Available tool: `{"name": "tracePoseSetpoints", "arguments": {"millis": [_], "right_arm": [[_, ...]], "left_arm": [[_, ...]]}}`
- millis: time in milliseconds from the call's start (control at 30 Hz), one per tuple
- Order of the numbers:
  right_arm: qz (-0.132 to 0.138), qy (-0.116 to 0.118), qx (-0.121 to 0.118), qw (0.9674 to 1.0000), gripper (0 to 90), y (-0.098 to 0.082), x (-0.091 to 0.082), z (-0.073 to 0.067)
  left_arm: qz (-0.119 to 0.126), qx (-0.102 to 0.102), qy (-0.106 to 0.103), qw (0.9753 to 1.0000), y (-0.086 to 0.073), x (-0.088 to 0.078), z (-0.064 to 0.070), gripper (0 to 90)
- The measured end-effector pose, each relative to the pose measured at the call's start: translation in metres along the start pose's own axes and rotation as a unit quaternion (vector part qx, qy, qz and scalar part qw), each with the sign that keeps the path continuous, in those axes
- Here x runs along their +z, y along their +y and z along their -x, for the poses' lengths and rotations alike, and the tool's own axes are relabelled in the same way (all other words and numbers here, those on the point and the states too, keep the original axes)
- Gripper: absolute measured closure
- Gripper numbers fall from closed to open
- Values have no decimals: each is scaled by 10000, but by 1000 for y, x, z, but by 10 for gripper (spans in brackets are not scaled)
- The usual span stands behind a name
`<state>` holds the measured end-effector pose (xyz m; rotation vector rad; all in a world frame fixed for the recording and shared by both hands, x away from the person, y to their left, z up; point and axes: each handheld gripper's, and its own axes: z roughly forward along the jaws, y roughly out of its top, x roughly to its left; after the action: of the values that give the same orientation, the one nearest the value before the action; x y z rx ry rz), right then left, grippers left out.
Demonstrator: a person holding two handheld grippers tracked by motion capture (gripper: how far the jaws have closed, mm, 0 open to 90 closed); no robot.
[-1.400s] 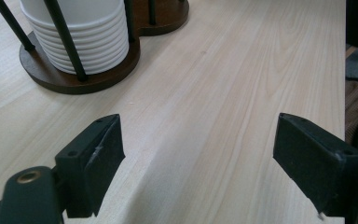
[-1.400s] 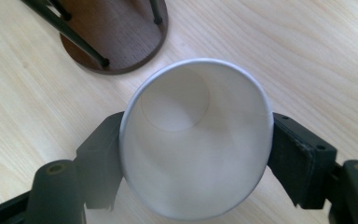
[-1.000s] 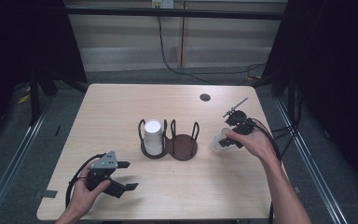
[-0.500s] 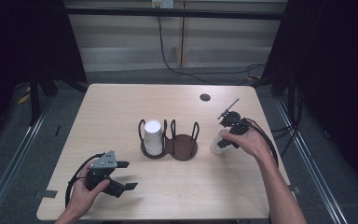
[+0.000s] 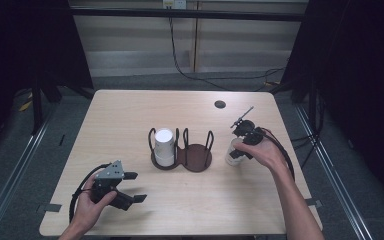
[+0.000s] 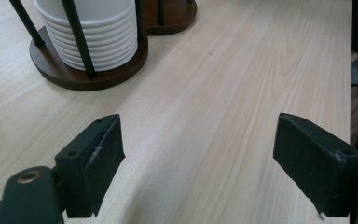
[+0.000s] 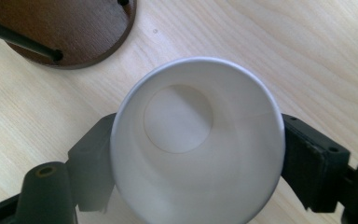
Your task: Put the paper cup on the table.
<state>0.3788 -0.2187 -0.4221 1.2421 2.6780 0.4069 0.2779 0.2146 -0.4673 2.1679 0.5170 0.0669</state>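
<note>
Paper cup [image 7: 196, 154] stands upright, mouth up, between the right tongs [image 7: 198, 163], whose jaws have just been opening; left tongs [image 6: 214, 172] spread.

Through the left gripper view I saw my left gripper [image 6: 198, 172] with its two black jaws standing wide apart, nothing between them but bare light-wood tabletop [image 6: 223, 93]. Ahead of the left-hand jaw, well beyond it, stood a stack of white paper cups [image 6: 95, 32], their rims showing as a ladder of ridges. The stack sat on the round dark-wood base of a cup holder [image 6: 81, 79], hemmed by thin black upright rods. A second round base of that holder joined it farther off, ahead of the gap between the jaws. Beyond the right-hand jaw the tabletop ended at an edge, with dark floor past it.
</note>
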Motion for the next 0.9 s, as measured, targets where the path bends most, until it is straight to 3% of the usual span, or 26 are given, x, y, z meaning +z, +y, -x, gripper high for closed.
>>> {"name": "tracePoseSetpoints", "arguments": {"millis": [433,900], "right_arm": [[115,62,102,9999,164,0,4,-3],[510,135,292,9982,142,-5,-8,-3]], "left_arm": [[31,-28,4,10000,0,-1,0,161],[17,-19,1,10000,0,-1,1,161]]}}
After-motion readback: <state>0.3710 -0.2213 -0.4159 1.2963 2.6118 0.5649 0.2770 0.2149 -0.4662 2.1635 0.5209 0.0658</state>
